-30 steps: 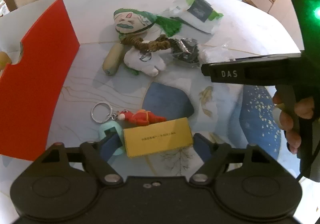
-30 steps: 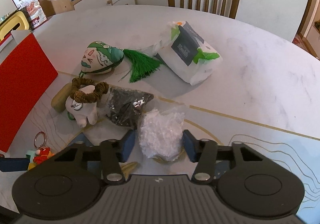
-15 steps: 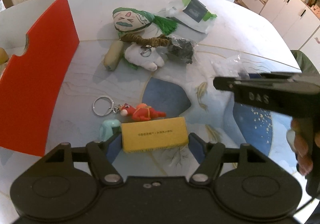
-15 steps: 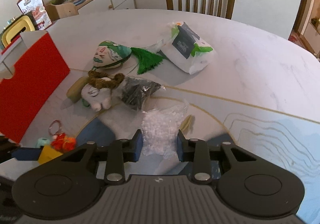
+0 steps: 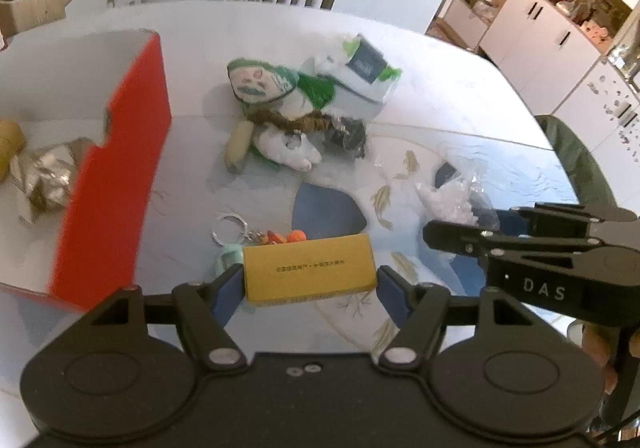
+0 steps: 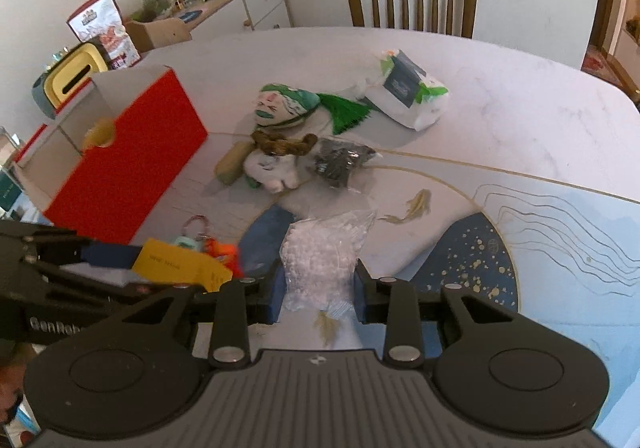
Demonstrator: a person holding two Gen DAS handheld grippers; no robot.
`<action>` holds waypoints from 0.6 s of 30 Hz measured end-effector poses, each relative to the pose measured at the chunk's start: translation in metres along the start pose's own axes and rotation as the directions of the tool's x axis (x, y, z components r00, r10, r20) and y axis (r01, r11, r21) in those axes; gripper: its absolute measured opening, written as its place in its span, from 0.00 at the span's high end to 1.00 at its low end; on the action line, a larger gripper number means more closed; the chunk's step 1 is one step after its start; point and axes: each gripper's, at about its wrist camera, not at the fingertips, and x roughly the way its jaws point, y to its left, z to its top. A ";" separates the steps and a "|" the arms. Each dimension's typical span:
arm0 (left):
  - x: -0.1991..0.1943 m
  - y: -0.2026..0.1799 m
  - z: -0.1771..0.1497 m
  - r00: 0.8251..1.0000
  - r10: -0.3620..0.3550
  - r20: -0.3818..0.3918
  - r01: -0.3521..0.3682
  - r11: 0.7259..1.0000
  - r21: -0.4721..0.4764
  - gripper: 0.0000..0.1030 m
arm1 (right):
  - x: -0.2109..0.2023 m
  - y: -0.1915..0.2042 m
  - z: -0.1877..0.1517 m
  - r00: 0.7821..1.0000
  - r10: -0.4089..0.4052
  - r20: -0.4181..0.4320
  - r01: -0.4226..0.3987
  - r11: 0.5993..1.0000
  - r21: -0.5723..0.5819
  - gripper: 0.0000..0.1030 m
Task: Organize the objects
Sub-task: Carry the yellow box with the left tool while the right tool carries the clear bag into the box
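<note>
- Since the earlier frames, both held items are rising clear of the table [image 5: 460,87], and the red box [image 5: 120,175] is showing more of its open inside.
- The left gripper [image 5: 310,282] is clamping the yellow box [image 5: 310,270] by its short ends, level between the pads.
- The right gripper [image 6: 318,290] is pinching the clear bag of white beads [image 6: 320,260] at a narrow gap; the bag's top is fanning out ahead of the jaws.
- Judged step: carrying both to the red box, up and to the left of each gripper. Keeping the yellow box level and the bag's loose tail clear of the box wall should be helping.
- Both grippers are pointing steeply downward, side by side.
- The keychain [image 5: 240,232] is lying just ahead of the left gripper.
</note>
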 end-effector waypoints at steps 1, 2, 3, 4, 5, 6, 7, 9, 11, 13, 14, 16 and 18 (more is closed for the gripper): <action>-0.006 0.003 0.001 1.000 -0.003 0.007 0.003 1.000 0.003 0.32 | -0.004 0.003 0.000 1.000 0.004 0.005 -0.004 1.000 0.004 0.68; -0.012 0.005 0.001 1.000 -0.007 0.013 0.007 1.000 0.006 0.32 | -0.008 0.007 0.000 1.000 0.008 0.009 -0.008 1.000 0.009 0.68; -0.017 0.008 0.002 1.000 -0.012 0.019 0.012 1.000 0.008 0.32 | -0.013 0.011 0.000 1.000 0.011 0.014 -0.011 1.000 0.015 0.68; -0.023 0.011 0.004 0.999 -0.019 0.026 0.019 1.000 0.009 0.32 | -0.016 0.015 0.000 1.000 0.012 0.019 -0.012 1.000 0.018 0.68; -0.027 0.014 0.005 0.999 -0.023 0.030 0.023 1.000 0.010 0.32 | -0.020 0.020 0.001 1.000 0.014 0.025 -0.015 1.000 0.018 0.68; -0.033 0.018 0.006 0.999 -0.025 0.033 0.024 1.000 0.011 0.32 | -0.024 0.024 0.001 0.999 0.017 0.030 -0.017 1.000 0.019 0.68; -0.038 0.021 0.008 0.999 -0.023 0.035 0.023 1.000 0.013 0.32 | -0.027 0.030 0.002 0.999 0.019 0.033 -0.020 1.000 0.021 0.68; -0.046 0.029 0.011 0.999 -0.024 0.040 0.024 1.000 0.016 0.32 | -0.032 0.040 0.004 0.999 0.022 0.040 -0.023 1.000 0.019 0.68; -0.055 0.038 0.014 0.998 -0.026 0.050 0.025 0.999 0.021 0.32 | -0.037 0.052 0.007 0.999 0.025 0.049 -0.026 1.000 0.015 0.68; -0.062 0.049 0.018 0.998 -0.031 0.058 0.030 0.999 0.018 0.32 | -0.042 0.065 0.011 0.998 0.031 0.061 -0.031 1.000 0.003 0.68; -0.065 0.054 0.020 0.998 -0.035 0.061 0.034 0.999 0.014 0.32 | -0.044 0.072 0.013 0.997 0.033 0.069 -0.033 0.999 -0.004 0.68; -0.071 0.066 0.025 0.997 -0.036 0.069 0.036 0.999 0.004 0.32 | -0.047 0.084 0.018 0.996 0.034 0.083 -0.033 0.999 -0.016 0.68; -0.076 0.078 0.029 0.997 -0.039 0.074 0.039 0.999 -0.007 0.32 | -0.049 0.094 0.023 0.995 0.032 0.097 -0.030 0.999 -0.019 0.68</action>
